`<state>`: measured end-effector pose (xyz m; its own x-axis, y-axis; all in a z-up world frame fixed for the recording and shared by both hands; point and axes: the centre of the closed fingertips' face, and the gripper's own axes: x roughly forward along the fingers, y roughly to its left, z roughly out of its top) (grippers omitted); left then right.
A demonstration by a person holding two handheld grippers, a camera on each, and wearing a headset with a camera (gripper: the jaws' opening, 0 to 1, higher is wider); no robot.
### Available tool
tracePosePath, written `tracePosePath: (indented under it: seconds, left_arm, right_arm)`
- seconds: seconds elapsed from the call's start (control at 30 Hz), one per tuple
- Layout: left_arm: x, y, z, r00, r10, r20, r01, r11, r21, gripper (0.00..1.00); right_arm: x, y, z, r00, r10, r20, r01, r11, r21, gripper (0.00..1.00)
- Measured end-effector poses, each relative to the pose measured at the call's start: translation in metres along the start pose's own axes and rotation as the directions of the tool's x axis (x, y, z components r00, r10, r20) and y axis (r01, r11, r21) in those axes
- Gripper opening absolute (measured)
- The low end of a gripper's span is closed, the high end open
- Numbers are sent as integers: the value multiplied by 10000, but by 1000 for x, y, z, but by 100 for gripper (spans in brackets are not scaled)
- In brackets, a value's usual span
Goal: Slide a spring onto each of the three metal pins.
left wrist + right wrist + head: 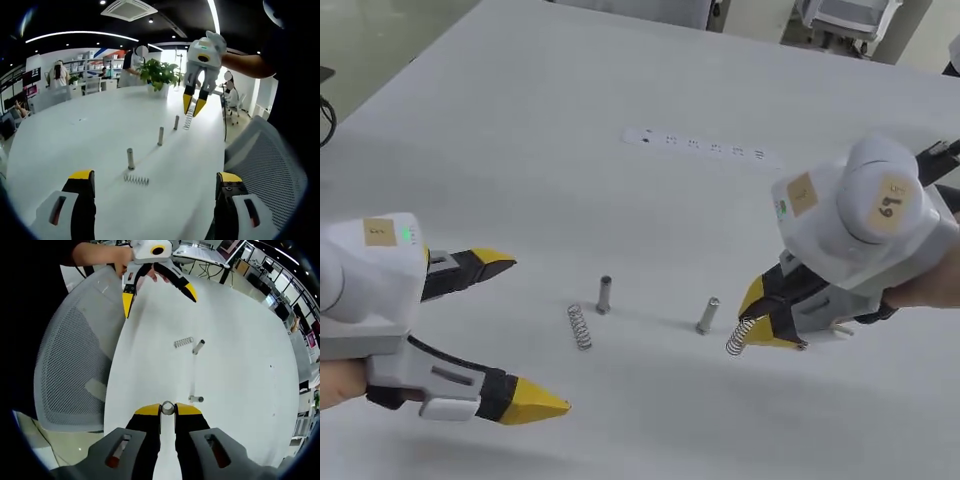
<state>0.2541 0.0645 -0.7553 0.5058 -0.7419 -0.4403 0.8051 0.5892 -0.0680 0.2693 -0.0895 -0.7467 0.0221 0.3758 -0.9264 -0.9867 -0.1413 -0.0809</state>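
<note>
Two upright metal pins (604, 294) (707, 315) stand on the white table (520, 160), with a loose spring (580, 326) lying beside the nearer one. My right gripper (760, 322) is shut on a second spring (740, 336), which hangs tilted just right of the middle pin. In the left gripper view three pins (130, 158) (160, 136) (176, 122) stand in a row, and the held spring (188, 120) hangs next to the farthest. In the right gripper view the spring's end (168, 408) shows as a ring between the jaws. My left gripper (530, 335) is open, with nothing in it, left of the pins.
A white power strip (700, 145) lies flat farther back on the table. A grey mesh chair (265, 160) (70, 365) stands at the table's edge. A potted plant (157, 75) sits at the far end, with people and shelves beyond.
</note>
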Motion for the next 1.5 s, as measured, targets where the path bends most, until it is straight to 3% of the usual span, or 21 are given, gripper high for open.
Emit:
tracePosePath:
  seconds: [0.33, 0.73, 1.17, 1.5]
  left_arm:
    - [-2, -2, -3, 9999, -82, -129, 84, 9999, 130, 98]
    - [-5, 4, -3, 9999, 126, -56, -126, 9999, -55, 98]
    - [-6, 7, -1, 9995, 319, -37, -320, 9995, -35, 98]
    - [-7, 7, -3, 9993, 366, -63, -367, 9993, -62, 97]
  right_arm:
    - [3, -15, 1, 9997, -231, -42, 230, 9997, -119, 7]
    - [0, -39, 5, 9984, -545, -149, 543, 9984, -137, 7]
    - [7, -55, 2, 9969, -758, -187, 753, 9968, -278, 7]
    - [12, -57, 3, 9974, -697, -178, 692, 9973, -242, 7]
